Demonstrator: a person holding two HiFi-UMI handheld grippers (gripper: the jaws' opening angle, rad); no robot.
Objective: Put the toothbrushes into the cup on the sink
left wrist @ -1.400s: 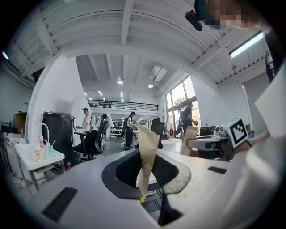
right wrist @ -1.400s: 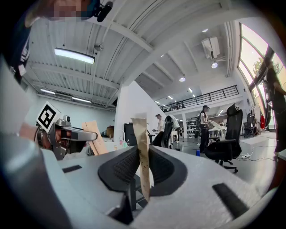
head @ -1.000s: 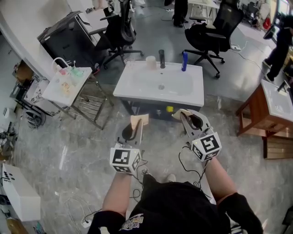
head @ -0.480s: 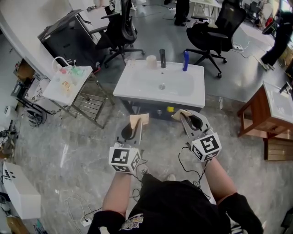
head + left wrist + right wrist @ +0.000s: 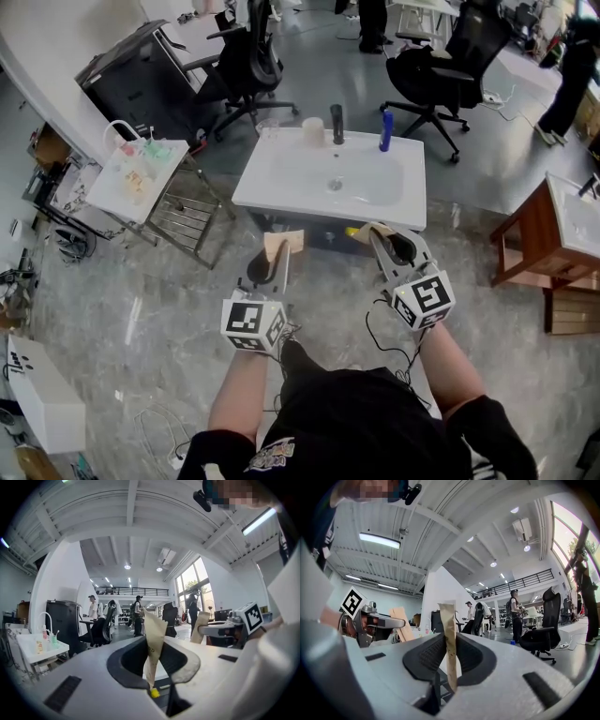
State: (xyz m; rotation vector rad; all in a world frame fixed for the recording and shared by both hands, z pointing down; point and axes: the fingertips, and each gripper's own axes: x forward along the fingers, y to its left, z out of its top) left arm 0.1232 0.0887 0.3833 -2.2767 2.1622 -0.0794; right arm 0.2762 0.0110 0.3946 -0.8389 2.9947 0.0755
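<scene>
Paper-wrapped toothbrushes (image 5: 284, 247) held level; cup (image 5: 313, 131) upright on sink (image 5: 267, 187)

Sink (image 5: 281, 192): white, glossy, smooth, looks ceramic. Cup (image 5: 313, 131) on its rim: beige, matt. Tap (image 5: 337, 124): black, dull sheen. Floor (image 5: 141, 309): grey stone-look, polished, reflective. Left gripper (image 5: 151, 667) & right gripper (image 5: 451, 667): pale grey matt plastic; black ribbed pads (image 5: 430, 653) look rubbery. Left toothbrush packet (image 5: 154, 634) & right toothbrush packet (image 5: 448, 625): brown kraft paper, matt, a bit creased. Side cabinet (image 5: 520, 239): reddish-brown wood. Rack (image 5: 183, 220): bare shiny metal. Office chair (image 5: 441, 70): black cloth.
</scene>
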